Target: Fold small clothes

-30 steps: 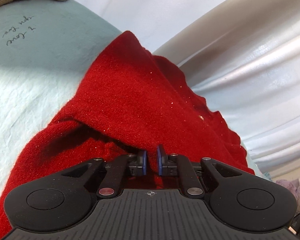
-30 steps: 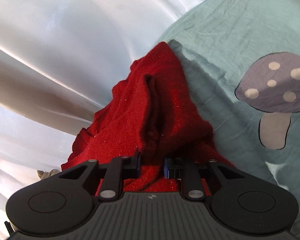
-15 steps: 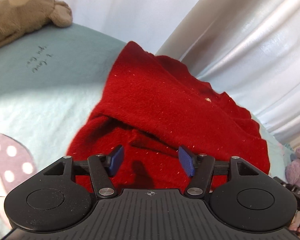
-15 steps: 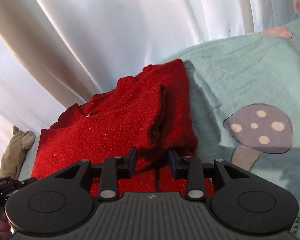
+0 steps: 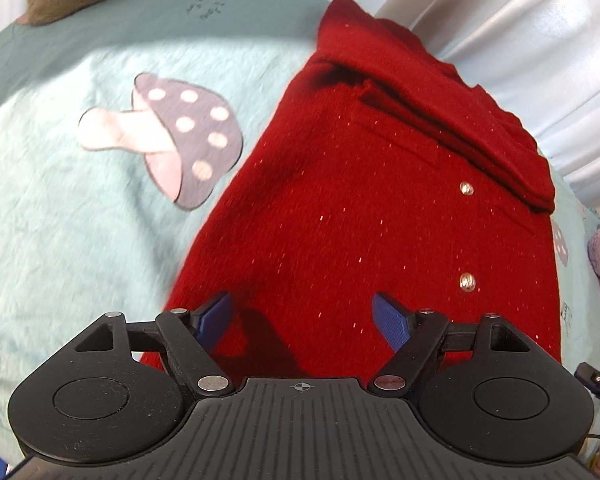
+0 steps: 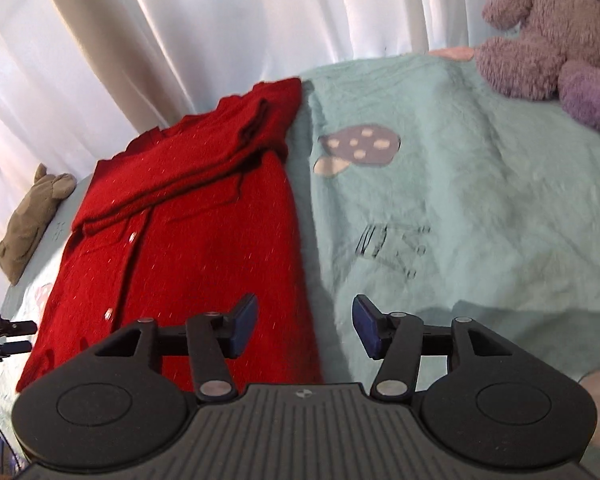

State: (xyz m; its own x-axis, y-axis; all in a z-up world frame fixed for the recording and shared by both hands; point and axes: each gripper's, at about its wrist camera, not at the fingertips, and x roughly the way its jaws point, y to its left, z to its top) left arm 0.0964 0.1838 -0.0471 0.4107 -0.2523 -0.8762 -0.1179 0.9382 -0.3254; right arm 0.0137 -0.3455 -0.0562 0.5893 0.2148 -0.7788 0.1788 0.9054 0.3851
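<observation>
A small red knit cardigan (image 5: 360, 208) with silver buttons lies flat on the pale green blanket (image 5: 60, 220). Its far end is folded back over itself in a thick band (image 5: 460, 120). My left gripper (image 5: 306, 320) is open and empty, hovering over the cardigan's near hem. In the right wrist view the cardigan (image 6: 188, 240) lies to the left. My right gripper (image 6: 304, 322) is open and empty, above the cardigan's right edge and the blanket (image 6: 460, 200).
The blanket has mushroom prints (image 5: 172, 132). A brown plush toy (image 6: 32, 216) lies at one end of the bed, a purple plush toy (image 6: 556, 40) at the other. White curtains (image 6: 180, 40) hang behind the bed. The other gripper's tip (image 6: 4, 336) shows at the left edge.
Both grippers have let go of the red cardigan, opened and drawn back toward its near hem. The folded band now rests on the cardigan's far end.
</observation>
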